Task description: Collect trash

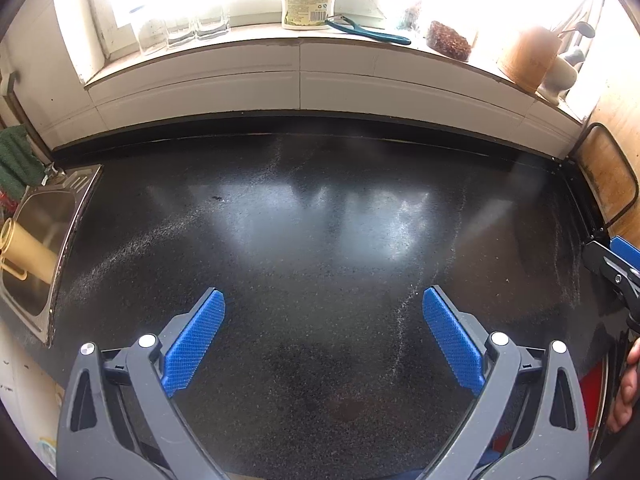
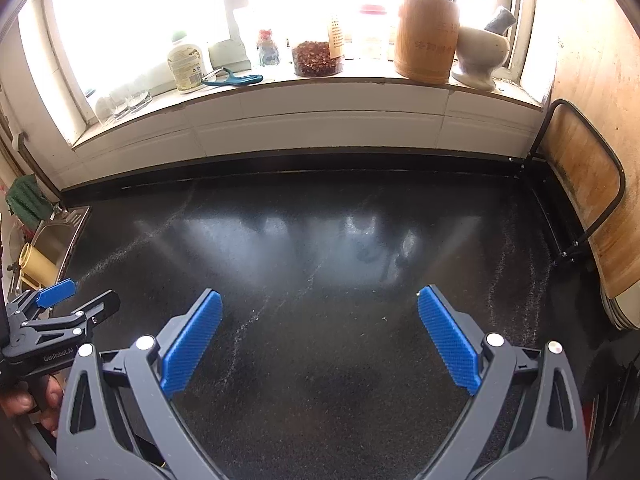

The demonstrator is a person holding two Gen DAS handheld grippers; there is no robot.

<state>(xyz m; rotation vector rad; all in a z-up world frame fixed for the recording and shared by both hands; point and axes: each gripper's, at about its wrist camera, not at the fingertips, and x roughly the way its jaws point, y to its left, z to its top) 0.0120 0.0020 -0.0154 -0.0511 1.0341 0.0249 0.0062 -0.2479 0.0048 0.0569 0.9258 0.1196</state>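
No piece of trash shows on the desk [image 1: 320, 240] in either wrist view, so the relation the next move depends on cannot be read: which way the trash lies from either claw, and how its long axis runs, are not visible. The dark speckled surface ahead of both claws carries only pale streaks and window glare.

The left claw [image 1: 323, 322] hovers over the middle of the desk with its blue pads spread wide and nothing between them. The right claw [image 2: 319, 320] hangs beside it, equally wide and empty. Neither is clearly nearer to anything worth picking up.

To the left lies the sink [image 1: 38, 236] with a yellow cup [image 1: 26, 248] in it. On the windowsill [image 2: 304, 92] at the back stand a bottle [image 2: 187, 65], a teal peeler [image 2: 234, 78], a jar of red flakes [image 2: 317, 59], a wooden utensil holder [image 2: 426, 38] and a mortar [image 2: 480, 54]. Wooden boards in a rack [image 2: 580, 196] close off the right side. Judging by this, the trash probably lies outside both views, so the claws would need to turn before any reach.
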